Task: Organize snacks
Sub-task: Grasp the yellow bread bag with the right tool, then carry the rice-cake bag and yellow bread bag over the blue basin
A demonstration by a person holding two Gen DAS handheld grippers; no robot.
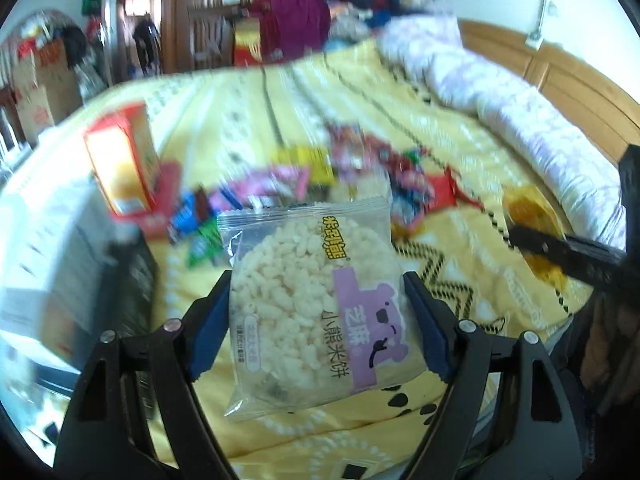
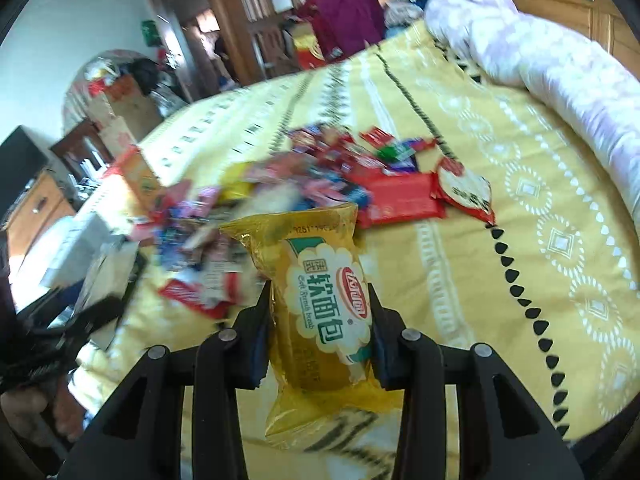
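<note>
The left gripper (image 1: 318, 300) is clamped on the rice cake (image 1: 308, 304); the right gripper (image 2: 318, 320) squeezes the bread (image 2: 324, 320). Both should hold gently and carry each snack clear of the pile (image 2: 304, 176).

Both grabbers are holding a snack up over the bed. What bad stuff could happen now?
1. The left gripper pinches the clear rice cake packet with the purple bear label only by its edges; the slippery film might slide out.
2. The right gripper squeezes the yellow soft bread packet at its middle, which could squash the bread.
3. A dropped packet could get lost among the heap of small wrapped snacks.
</note>
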